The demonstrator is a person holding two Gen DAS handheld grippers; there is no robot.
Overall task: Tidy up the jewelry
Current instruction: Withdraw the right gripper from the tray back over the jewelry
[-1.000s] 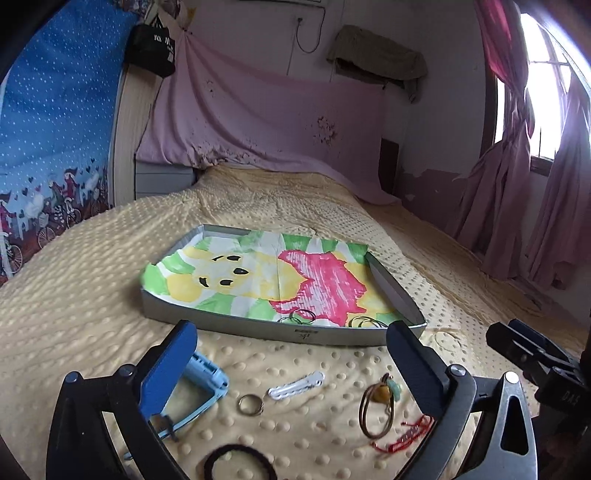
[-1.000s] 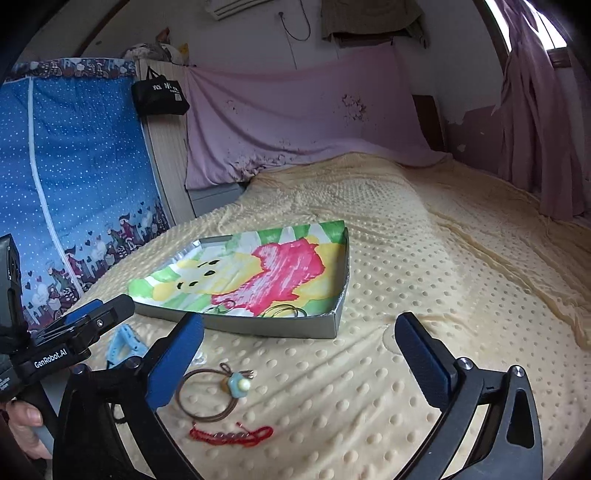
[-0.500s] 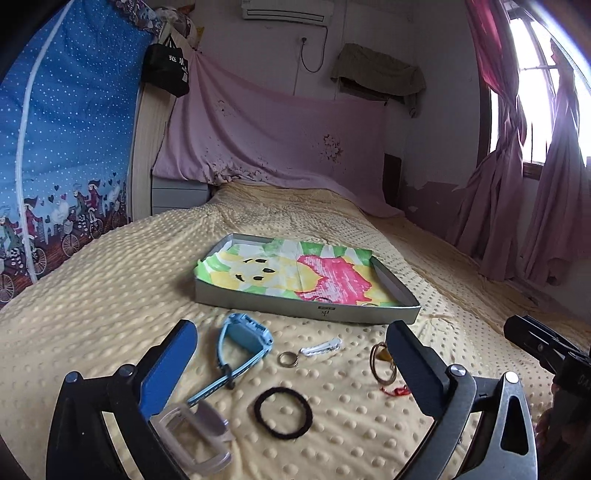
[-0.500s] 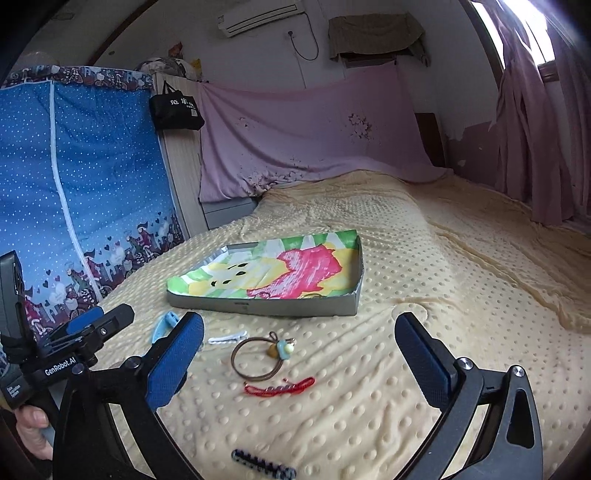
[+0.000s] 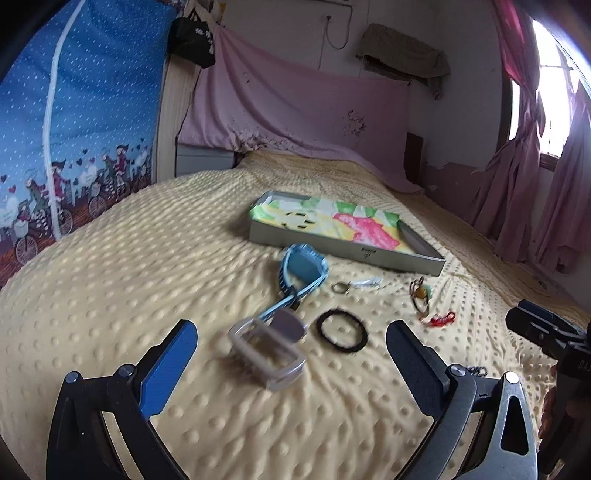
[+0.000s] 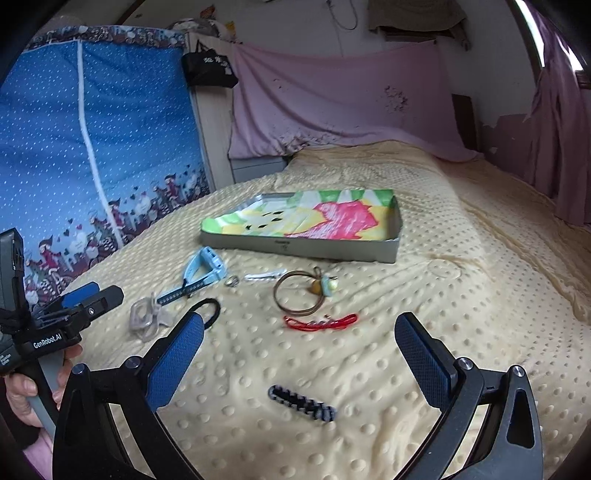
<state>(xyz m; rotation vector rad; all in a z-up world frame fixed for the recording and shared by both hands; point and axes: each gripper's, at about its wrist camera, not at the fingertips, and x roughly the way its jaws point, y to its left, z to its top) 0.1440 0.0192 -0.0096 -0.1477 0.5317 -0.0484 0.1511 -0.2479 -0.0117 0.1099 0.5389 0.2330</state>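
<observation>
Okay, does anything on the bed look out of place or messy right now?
Yes. The jewelry lies scattered on the blanket instead of in the tray: blue watch, clear hair claw, black hair tie, brown bracelet, red cord and dark clip. Nothing looks damaged.

This is a bedroom in a home. A wide bed (image 6: pixel 461 229) fills the room, covered with a yellow dotted blanket (image 5: pixel 147 258). A pink sheet (image 5: pixel 295 107) hangs across the wall behind it, and pink curtains (image 5: pixel 532 177) frame a bright window (image 5: pixel 554 110) to the side. A blue fabric wardrobe (image 6: pixel 92 147) printed with cartoon cyclists stands by the bed, with a black bag (image 6: pixel 208 68) hung beside it. A cable (image 5: pixel 334 33) runs down the white wall.
</observation>
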